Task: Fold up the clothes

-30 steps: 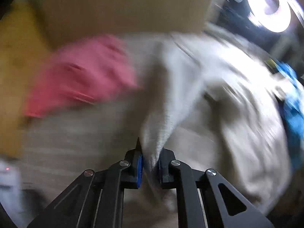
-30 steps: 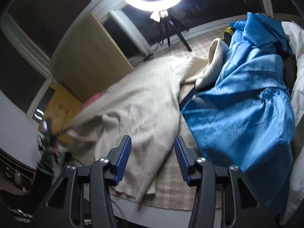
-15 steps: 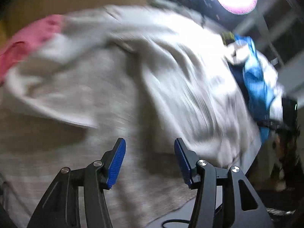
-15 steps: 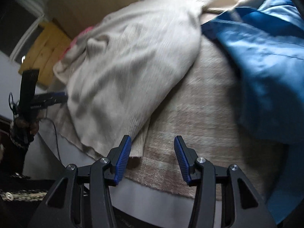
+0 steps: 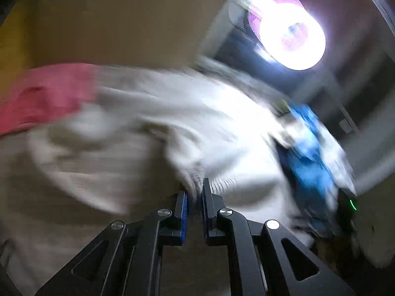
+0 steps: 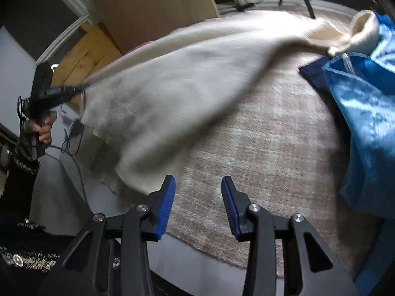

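Note:
A cream knitted sweater (image 6: 177, 79) lies spread over a beige checked blanket (image 6: 271, 143). One sleeve of it runs toward the blue garment (image 6: 365, 113) at the right. My left gripper (image 5: 195, 192) is closing on the sweater's ribbed edge (image 5: 197, 175), with the fabric pinched between its pads. The right wrist view shows that same gripper (image 6: 84, 87) at the far left, held by a hand (image 6: 44, 128), pulling the sweater's corner up and taut. My right gripper (image 6: 198, 197) hovers over the blanket beside the sweater's near hem. Its jaws are closing with nothing between them.
A pink garment (image 5: 44, 96) lies beyond the sweater, in front of a cardboard box (image 6: 153, 7). Wooden boards (image 6: 81, 56) stand at the left. A ring light (image 5: 288, 32) on a tripod shines from the far side. Cables (image 6: 74, 133) hang below the bed's near edge.
My left gripper let go of the sweater, swung across, then closed on its ribbed edge and lifted it. My right gripper came down toward the blanket's near edge, its jaws slightly narrower.

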Tool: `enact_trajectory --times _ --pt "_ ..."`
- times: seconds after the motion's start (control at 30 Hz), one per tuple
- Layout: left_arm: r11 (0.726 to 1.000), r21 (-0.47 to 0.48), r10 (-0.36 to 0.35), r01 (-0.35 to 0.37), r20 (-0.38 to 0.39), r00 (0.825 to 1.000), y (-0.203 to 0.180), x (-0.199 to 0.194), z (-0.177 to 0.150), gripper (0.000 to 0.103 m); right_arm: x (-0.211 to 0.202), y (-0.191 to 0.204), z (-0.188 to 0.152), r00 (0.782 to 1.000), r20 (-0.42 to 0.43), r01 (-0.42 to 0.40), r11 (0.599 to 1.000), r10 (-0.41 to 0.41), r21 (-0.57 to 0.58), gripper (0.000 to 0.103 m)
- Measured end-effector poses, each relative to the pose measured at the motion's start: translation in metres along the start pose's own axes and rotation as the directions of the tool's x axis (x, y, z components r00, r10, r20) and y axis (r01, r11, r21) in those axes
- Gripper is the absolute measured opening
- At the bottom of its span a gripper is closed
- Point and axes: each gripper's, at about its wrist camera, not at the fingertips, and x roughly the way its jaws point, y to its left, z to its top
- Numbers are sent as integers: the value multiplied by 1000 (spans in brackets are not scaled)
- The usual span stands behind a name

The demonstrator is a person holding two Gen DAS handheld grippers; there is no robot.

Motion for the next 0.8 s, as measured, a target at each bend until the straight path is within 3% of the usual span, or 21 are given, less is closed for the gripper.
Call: enact_trajectory --times 0.1,0.17,0.37,0.47,0.5,0.53,0.57,0.63,0.8 --pt "996 -29 77 -79 -74 994 29 6 -4 8 10 -6 -1 1000 -30 -6 999 7 39 38" --pt "995 4 100 -100 -98 990 27 11 -13 8 17 0 2 999 -37 -32 999 33 32 42" --pt "998 1 67 -67 -114 991 34 16 -20 8 56 44 11 994 -97 -48 997 41 -66 45" --pt "998 16 61 -60 -116 991 27 21 -16 8 76 67 9 994 -105 -2 988 -15 -153 44" --pt "998 23 56 -53 -117 992 25 19 -15 8 80 74 9 995 -92 29 982 -47 -188 39" --pt "998 29 53 -50 -119 992 26 25 -12 8 81 78 8 994 -85 49 976 -68 -212 4" --pt "998 35 52 -48 -120 991 27 34 -8 8 82 76 10 992 -104 49 979 -70 -197 6" --pt "999 43 38 -33 -125 991 24 38 -5 8 66 68 14 996 -81 23 990 -34 -141 6" --pt "998 46 -31 39 -162 986 1 23 -16 8 -68 21 7 990 138 16 998 -24 60 5"
